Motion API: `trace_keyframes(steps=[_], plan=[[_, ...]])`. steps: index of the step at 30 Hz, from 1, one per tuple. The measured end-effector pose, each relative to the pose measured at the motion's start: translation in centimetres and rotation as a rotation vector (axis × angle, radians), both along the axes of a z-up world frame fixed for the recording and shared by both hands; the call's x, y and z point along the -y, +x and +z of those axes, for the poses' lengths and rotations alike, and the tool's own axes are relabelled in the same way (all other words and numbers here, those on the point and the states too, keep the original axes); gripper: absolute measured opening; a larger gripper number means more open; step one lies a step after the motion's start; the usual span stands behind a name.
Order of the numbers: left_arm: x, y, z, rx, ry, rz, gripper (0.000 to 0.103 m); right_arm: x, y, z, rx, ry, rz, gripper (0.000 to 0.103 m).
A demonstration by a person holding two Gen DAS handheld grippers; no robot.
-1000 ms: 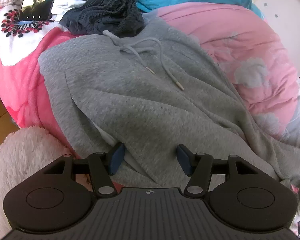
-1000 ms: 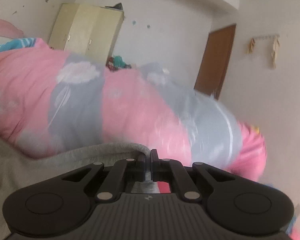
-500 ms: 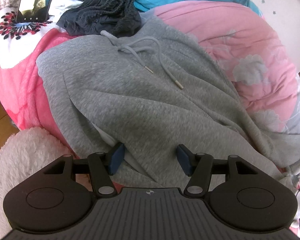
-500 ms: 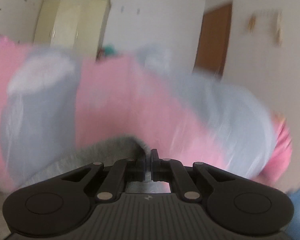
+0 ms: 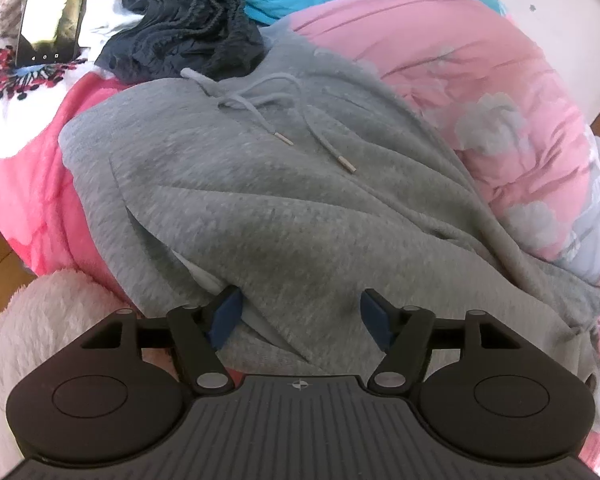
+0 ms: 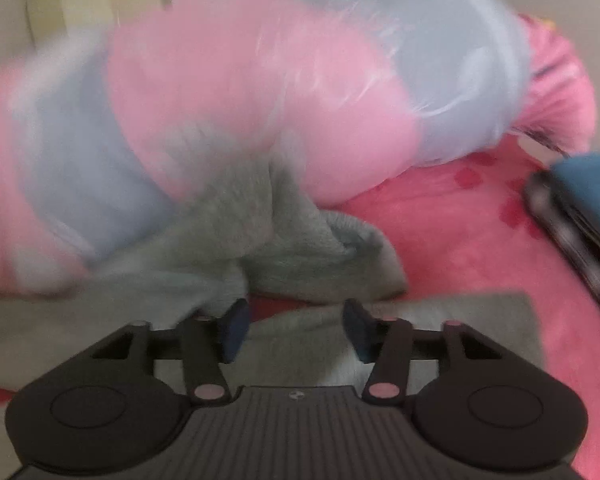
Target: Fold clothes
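The left tool (image 5: 300, 316) stands with its blue pads (image 5: 226, 316) parted over the near edge of the grey sweatpants (image 5: 284, 200). Its jaws have just been opening a little further. Grey fleece fills the gap between the pads, and a fold of it lies against the left pad, but neither pad presses the cloth. Beyond the tool the sweatpants spread flat across the bed, waistband at the far end, with the pale drawstring (image 5: 268, 108) looped there and its two metal-tipped ends lying on the fabric. Just past the waistband sits a crumpled dark garment (image 5: 188, 40), touching the sweatpants' far edge. To the right of the sweatpants rises a pink quilt (image 5: 480, 92) with pale grey cloud shapes; one trouser leg trails along its foot. To the left of the sweatpants the pink bedsheet (image 5: 24, 184) shows, and near the tool's left side a fluffy pale sleeve (image 5: 52, 320).

The right tool (image 6: 292, 328) also has its jaws apart, having just been opening from a tight pinch. The bunched cuff end of the sweatpants (image 6: 300, 232) lies just ahead of its pads, free of them, on the bedsheet (image 6: 480, 264). More grey cloth lies under the tool. Behind the cuff the quilt (image 6: 240, 92) bulges, much blurred. A dark and teal object (image 6: 580, 200) at the right edge of the sheet is too blurred to tell.
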State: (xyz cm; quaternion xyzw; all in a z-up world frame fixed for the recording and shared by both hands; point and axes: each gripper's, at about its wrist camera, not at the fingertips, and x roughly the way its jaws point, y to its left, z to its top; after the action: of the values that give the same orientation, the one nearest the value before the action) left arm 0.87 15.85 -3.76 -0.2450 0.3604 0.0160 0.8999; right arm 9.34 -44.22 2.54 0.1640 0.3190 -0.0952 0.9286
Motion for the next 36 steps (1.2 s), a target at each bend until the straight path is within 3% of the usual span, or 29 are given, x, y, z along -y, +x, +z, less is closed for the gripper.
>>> trace_keyframes(steps=[4, 9, 14, 18, 21, 23, 27, 32, 36], plan=[[0.1, 0.0, 0.0, 0.002, 0.003, 0.002, 0.068, 0.3, -6.9, 1.5, 0.096, 0.269, 0.051, 0.067], [0.0, 0.0, 0.0, 0.004, -0.013, 0.018, 0.068, -1.4, -12.1, -2.9, 0.034, 0.684, 0.106, 0.067], [0.0, 0.0, 0.1, 0.001, -0.012, 0.026, 0.068, -0.7, -12.4, -8.8, -0.009, 0.877, -0.077, 0.068], [-0.5, -0.2, -0.1, 0.006, -0.055, 0.069, 0.062, 0.0, -10.5, -11.5, 0.064, 1.014, -0.161, 0.066], [-0.8, -0.3, -0.3, 0.013, -0.070, 0.103, 0.051, 0.2, -8.9, -11.9, 0.134, 1.016, -0.169, 0.051], [-0.8, -0.4, -0.2, 0.011, -0.050, 0.112, 0.038, 0.4, -8.4, -12.4, 0.168, 1.033, -0.178, 0.012], [-1.4, -0.4, -0.2, -0.004, -0.047, 0.125, 0.024, 0.5, -9.9, -11.6, 0.263, 1.025, -0.184, 0.007], [-1.7, -0.3, -0.2, -0.012, -0.061, 0.123, 0.022, 0.4, -17.4, -5.4, 0.469, 0.799, -0.155, 0.006], [-1.9, -0.1, -0.3, -0.017, -0.067, 0.113, 0.022, 0.1, -22.7, -1.7, 0.554, 0.667, -0.134, 0.006]])
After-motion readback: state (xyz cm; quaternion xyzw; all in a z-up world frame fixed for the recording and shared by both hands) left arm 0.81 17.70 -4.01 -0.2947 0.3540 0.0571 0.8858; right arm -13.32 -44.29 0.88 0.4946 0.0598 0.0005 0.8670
